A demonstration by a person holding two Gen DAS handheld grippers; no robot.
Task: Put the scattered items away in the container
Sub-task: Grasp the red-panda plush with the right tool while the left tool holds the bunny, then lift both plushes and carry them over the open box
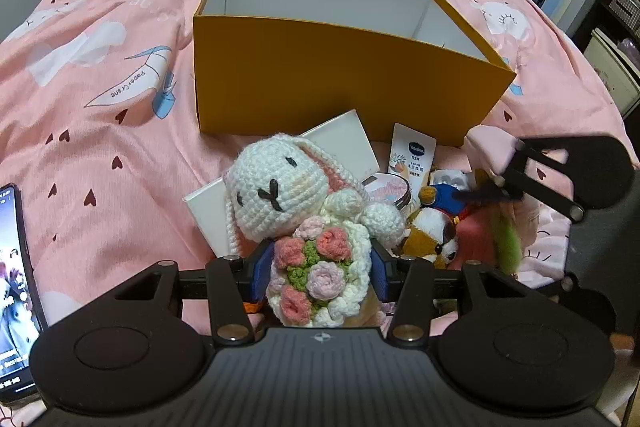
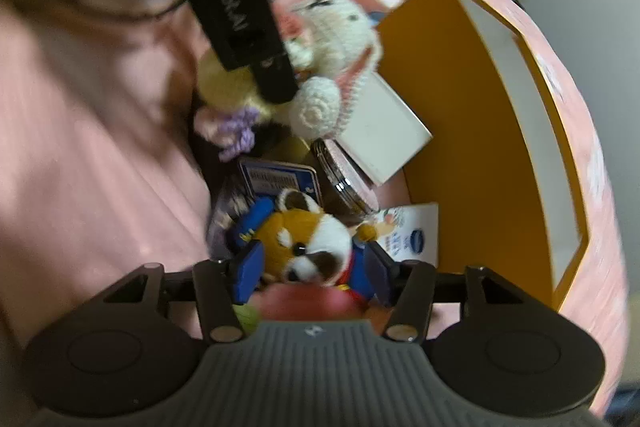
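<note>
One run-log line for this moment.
left gripper: shut on white crochet bunny | right gripper: open around red-panda plush | orange cardboard box: empty

A: Where did the box [image 1: 344, 83] sit?
B: On the bed [image 1: 100, 75], behind the heap of things, its mouth facing up.
A: And the heap?
B: The rabbit [image 1: 304, 219] lay at the front, between the jaws of the left gripper [image 1: 320, 269], partly over a flat carton [image 1: 352, 143]. To its right lay the round tin [image 1: 390, 187] and the tube [image 1: 412, 155], with the plush animal [image 1: 432, 227] beside them.
A: Anything far left?
B: 1 phone [image 1: 16, 279], at the bed's edge.
</note>
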